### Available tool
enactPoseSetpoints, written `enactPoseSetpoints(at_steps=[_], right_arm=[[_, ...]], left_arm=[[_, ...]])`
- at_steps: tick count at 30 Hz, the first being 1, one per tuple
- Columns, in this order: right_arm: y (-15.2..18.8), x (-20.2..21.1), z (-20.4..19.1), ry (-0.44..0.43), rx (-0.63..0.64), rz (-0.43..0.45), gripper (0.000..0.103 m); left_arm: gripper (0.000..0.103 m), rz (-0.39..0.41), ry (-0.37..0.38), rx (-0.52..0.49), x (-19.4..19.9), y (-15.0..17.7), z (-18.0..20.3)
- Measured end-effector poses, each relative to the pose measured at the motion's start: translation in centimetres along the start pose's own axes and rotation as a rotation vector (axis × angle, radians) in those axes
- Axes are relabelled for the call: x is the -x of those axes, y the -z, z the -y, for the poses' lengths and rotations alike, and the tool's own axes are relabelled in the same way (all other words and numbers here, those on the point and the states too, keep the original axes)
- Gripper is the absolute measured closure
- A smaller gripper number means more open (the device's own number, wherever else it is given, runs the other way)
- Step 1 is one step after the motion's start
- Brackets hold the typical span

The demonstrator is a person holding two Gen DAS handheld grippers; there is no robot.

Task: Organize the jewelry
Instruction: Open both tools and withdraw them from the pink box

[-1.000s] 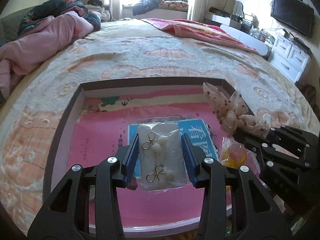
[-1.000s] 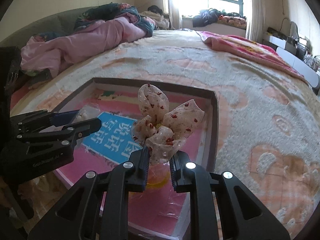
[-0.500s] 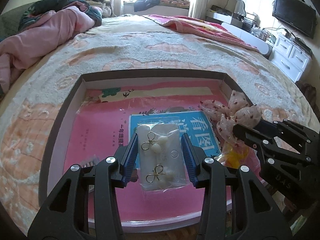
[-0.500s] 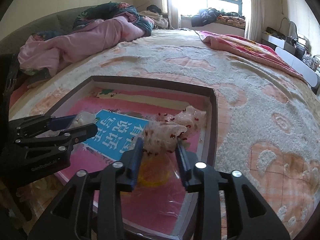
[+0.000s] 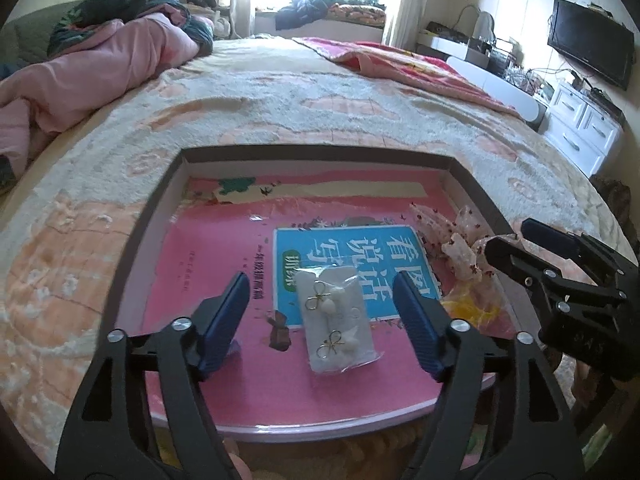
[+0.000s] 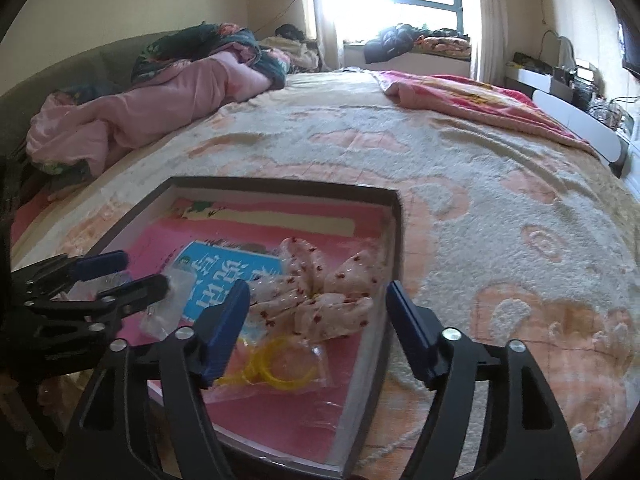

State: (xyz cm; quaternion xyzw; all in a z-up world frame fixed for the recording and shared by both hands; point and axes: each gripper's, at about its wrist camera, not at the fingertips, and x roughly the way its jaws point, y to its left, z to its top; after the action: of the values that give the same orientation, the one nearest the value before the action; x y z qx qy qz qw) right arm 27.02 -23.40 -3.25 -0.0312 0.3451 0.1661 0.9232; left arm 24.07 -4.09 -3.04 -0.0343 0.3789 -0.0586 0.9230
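A clear packet of gold bow earrings on a white card (image 5: 336,320) lies flat on the pink book inside the shallow dark box (image 5: 316,150). My left gripper (image 5: 320,284) straddles it, jaws opening, blue pads clear of both sides. At the box's right side lies a bagged bow hair tie (image 6: 320,300), cream with red dots, with a yellow ring (image 6: 280,364) under it. My right gripper (image 6: 316,292) stands over the bow, jaws opening, not touching it. The right gripper (image 5: 516,240) shows at the right of the left wrist view. The left gripper (image 6: 136,272) is at the left of the right wrist view.
The box (image 6: 280,184) rests on a fluffy cream and peach bedspread (image 6: 480,200). A pink quilt (image 5: 100,64) is heaped at the far left and a red blanket (image 5: 400,64) lies at the far right. A white dresser (image 5: 580,132) and TV (image 5: 588,52) stand beyond the bed.
Both grippers have opened. The left one let go of the earring packet, which now lies on the book. The right one lowered and released the bow, which now lies in the box.
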Motion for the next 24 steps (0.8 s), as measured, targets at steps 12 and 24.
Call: enactPoseSetpoints(at_steps=[12,24], right_arm=[[-0.2,3.5,1.1,-0.014,-0.098,0.078,0.011],[0.6,7.2,-0.3,-0.003,-0.045,0.145,0.01]], left_arm=[[0.012,0.106,-0.014,0.059,4.0,0.5,-1.4],[0.012,0.172,-0.014,0.094,7.8,1.8,-2.3]])
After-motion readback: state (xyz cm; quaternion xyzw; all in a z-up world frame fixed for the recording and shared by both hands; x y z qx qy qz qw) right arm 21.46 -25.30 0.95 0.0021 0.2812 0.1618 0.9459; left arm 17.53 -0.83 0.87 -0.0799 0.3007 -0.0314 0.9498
